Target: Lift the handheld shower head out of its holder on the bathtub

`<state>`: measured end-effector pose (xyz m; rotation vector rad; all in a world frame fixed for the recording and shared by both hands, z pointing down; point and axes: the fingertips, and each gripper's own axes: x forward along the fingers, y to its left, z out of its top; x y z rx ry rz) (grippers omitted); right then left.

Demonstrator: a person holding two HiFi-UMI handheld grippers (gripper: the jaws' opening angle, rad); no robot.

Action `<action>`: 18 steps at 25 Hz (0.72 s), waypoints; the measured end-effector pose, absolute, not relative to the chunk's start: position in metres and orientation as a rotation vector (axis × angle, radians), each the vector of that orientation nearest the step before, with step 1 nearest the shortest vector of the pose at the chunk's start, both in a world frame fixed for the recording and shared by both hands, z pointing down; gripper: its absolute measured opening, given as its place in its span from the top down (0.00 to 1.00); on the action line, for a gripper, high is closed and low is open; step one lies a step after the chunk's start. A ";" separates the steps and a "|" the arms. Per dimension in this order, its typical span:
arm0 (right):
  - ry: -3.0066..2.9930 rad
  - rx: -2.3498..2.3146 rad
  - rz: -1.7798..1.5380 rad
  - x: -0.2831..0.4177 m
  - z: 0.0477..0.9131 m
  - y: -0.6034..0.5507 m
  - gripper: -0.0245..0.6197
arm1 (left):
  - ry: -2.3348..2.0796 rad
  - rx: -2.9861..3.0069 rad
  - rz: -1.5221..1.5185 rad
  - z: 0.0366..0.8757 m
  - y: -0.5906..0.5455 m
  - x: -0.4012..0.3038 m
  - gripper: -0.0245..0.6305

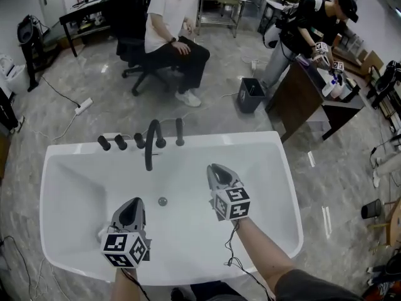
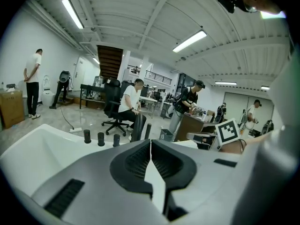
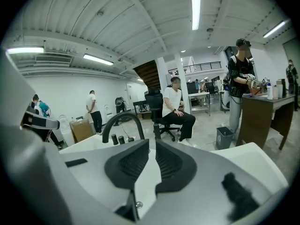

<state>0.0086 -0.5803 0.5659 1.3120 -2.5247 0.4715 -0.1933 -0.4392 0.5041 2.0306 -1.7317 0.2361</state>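
Currently the slim black shower head (image 1: 180, 132) stands upright on the bathtub (image 1: 276, 168) rim, ahead of both fingers, with the curved spout (image 1: 150, 144) just left. Left gripper (image 1: 133, 204) and right gripper (image 1: 217, 170) fingers are closed and empty.

The bathtub (image 1: 276, 168) is white, smooth and shiny. The tap (image 1: 150, 144) and shower head (image 1: 180, 132) look like dull black metal. The floor (image 1: 219, 108) is glossy grey stone. The left gripper (image 1: 133, 204) and right gripper (image 1: 217, 170) are dull grey plastic.
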 end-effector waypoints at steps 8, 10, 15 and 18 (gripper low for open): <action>-2.527 1.335 0.513 -0.024 0.631 -0.654 0.73 | -1.788 1.952 0.278 0.560 -0.488 -0.215 0.94; -2.510 1.337 0.496 -0.033 0.647 -0.668 0.67 | -1.790 1.940 0.286 0.570 -0.496 -0.218 0.94; -2.486 1.320 0.478 -0.059 0.682 -0.696 0.63 | -1.828 1.909 0.309 0.594 -0.512 -0.235 0.94; -2.490 1.294 0.457 -0.074 0.701 -0.712 0.63 | -1.844 1.896 0.276 0.607 -0.522 -0.245 0.94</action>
